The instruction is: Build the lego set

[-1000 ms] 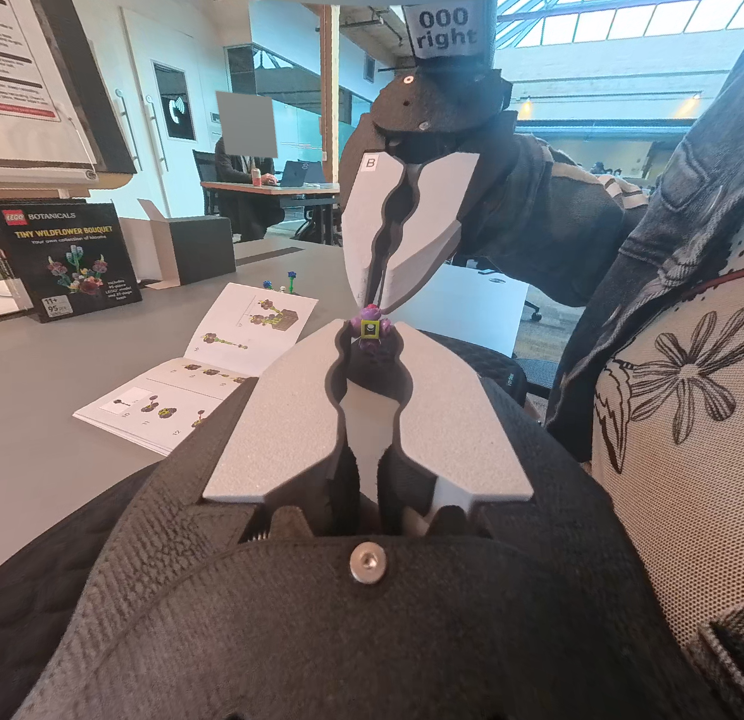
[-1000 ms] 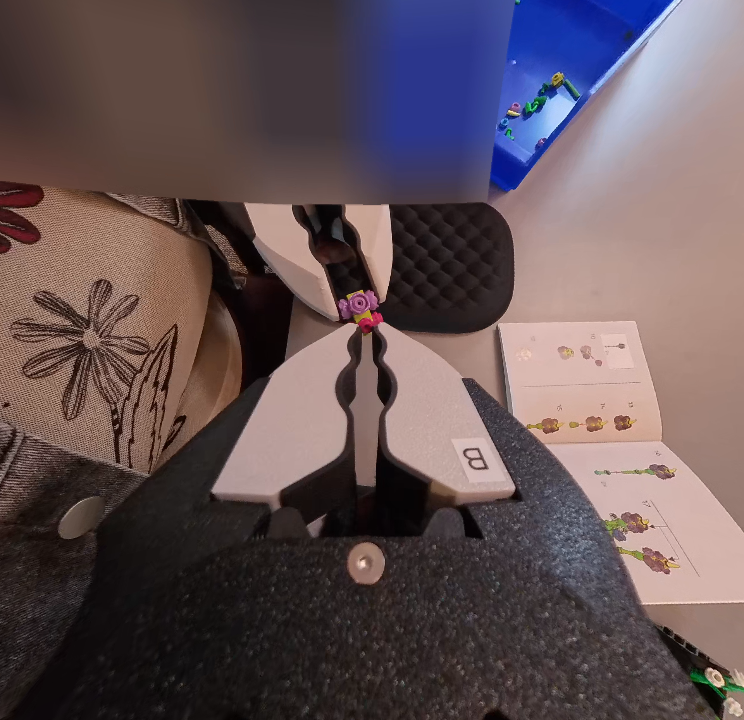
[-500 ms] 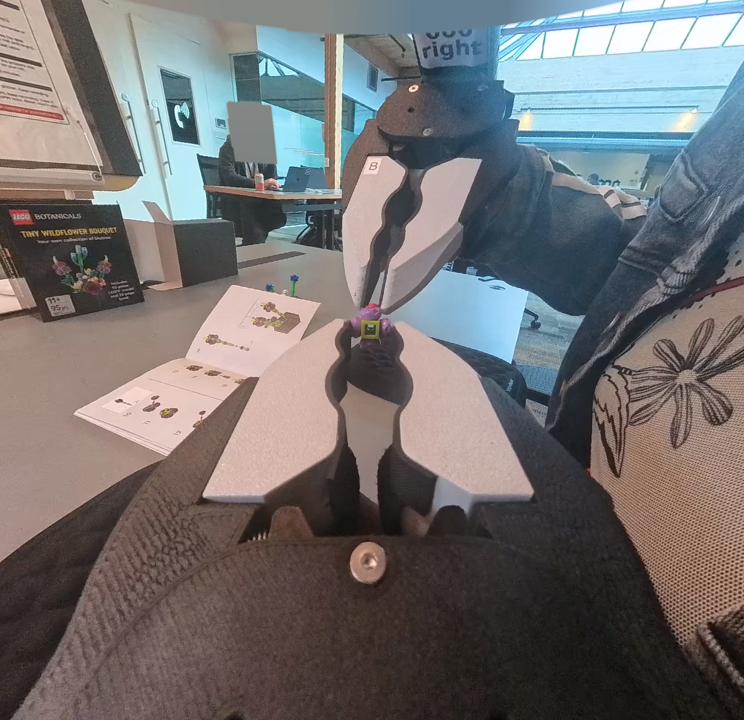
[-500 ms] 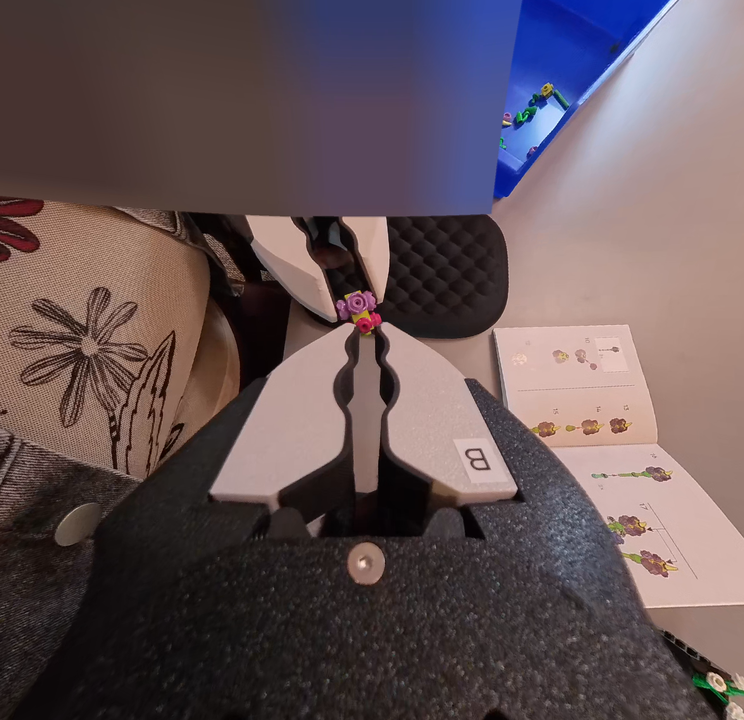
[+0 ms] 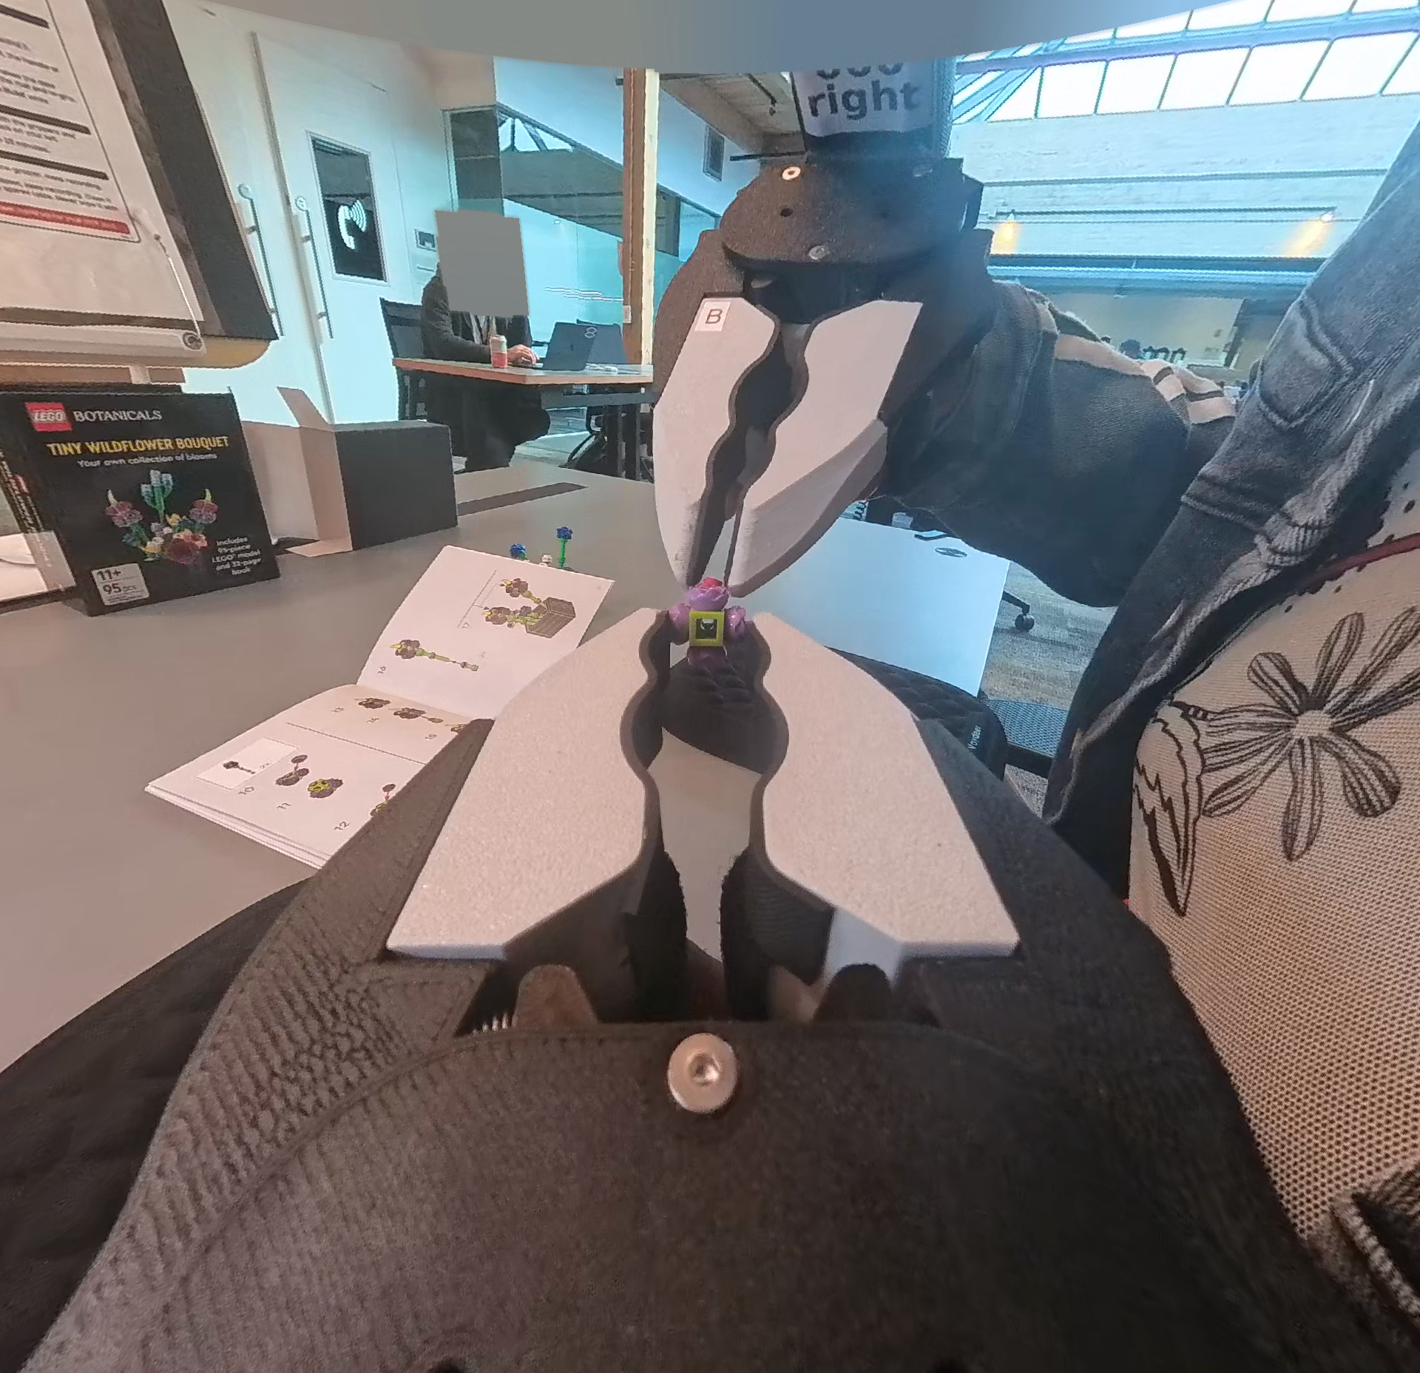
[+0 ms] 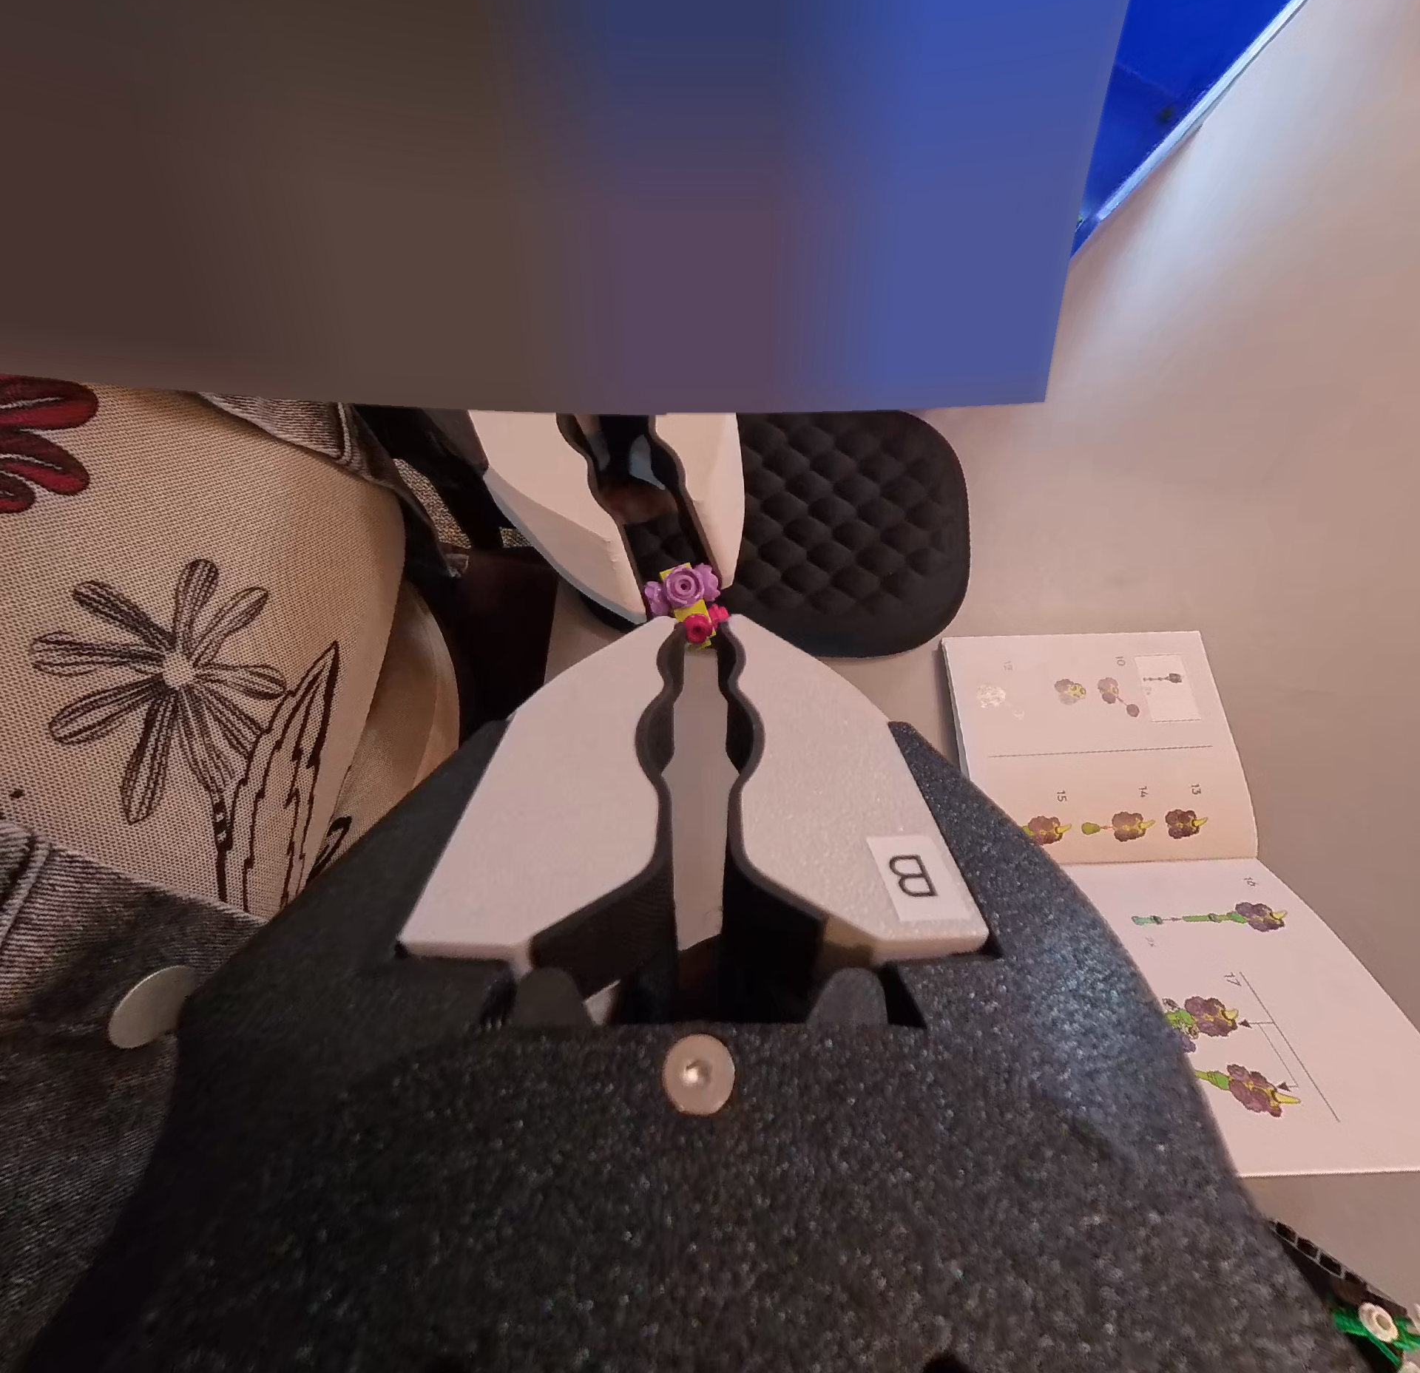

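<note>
My left gripper (image 5: 705, 622) is shut on a small lime brick with purple flowers (image 5: 705, 628), held up in the air in front of a person's body. My right gripper (image 5: 713, 579) comes down from above, tip to tip with the left one. In the right wrist view my right gripper (image 6: 695, 633) is shut on a small magenta flower piece (image 6: 698, 629), which touches the lime brick (image 6: 682, 587) held in the left gripper (image 6: 680, 587). The magenta piece (image 5: 711, 588) sits on top of the cluster.
An open instruction booklet (image 5: 430, 668) (image 6: 1114, 760) lies on the grey table. The set's black box (image 5: 146, 499) stands at the back left, with small built flowers (image 5: 563, 541) near it. A black mat (image 6: 845, 529), a blue bin (image 6: 1199, 53) and the person's flower-patterned top (image 5: 1268, 875) are close by.
Both grippers stay tip to tip with their pieces. The magenta piece now shows on top of the purple cluster. The blue bin has slid towards the corner of the right wrist view.
</note>
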### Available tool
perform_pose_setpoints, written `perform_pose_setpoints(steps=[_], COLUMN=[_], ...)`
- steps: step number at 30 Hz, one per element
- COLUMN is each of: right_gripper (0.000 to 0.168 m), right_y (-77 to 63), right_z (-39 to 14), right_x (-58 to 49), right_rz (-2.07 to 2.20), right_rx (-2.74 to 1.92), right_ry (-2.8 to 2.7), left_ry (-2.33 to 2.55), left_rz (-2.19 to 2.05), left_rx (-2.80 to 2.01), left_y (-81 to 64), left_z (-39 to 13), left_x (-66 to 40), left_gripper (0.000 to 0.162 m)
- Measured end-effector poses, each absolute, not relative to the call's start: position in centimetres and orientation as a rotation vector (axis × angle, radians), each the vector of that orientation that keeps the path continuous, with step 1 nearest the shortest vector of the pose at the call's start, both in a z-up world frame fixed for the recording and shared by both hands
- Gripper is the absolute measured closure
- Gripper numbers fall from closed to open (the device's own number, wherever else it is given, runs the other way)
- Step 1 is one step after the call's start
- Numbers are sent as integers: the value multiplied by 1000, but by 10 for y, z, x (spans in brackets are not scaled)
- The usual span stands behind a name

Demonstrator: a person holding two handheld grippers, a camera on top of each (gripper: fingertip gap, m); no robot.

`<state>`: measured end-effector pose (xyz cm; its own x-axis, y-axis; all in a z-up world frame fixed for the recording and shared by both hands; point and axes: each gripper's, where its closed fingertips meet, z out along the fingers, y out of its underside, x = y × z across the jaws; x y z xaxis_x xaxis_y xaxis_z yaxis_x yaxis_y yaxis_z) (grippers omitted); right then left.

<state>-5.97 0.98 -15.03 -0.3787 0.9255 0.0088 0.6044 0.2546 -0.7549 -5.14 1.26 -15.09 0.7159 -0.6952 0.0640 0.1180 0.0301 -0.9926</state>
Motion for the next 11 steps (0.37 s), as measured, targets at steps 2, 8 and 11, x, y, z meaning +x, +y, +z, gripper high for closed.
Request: perform_pose_setpoints(steps=[2,8,11], right_gripper=[160,157,142], right_y=[10,10,15], right_z=[-150,-146,-132], right_x=[-60,-60,-61], right_rz=[945,986,1188], right_rx=[-1386,-1398,-1499], right_ry=[-2074,-2047,-1883], left_ry=[512,502,478], left_rz=[-673,-670,-675], left_rx=[-1410,-1405,-1386], left_y=[13,15,14], left_z=[-151,-150,-146], left_x=[-52,-53,-56], left_gripper=[145,145,145])
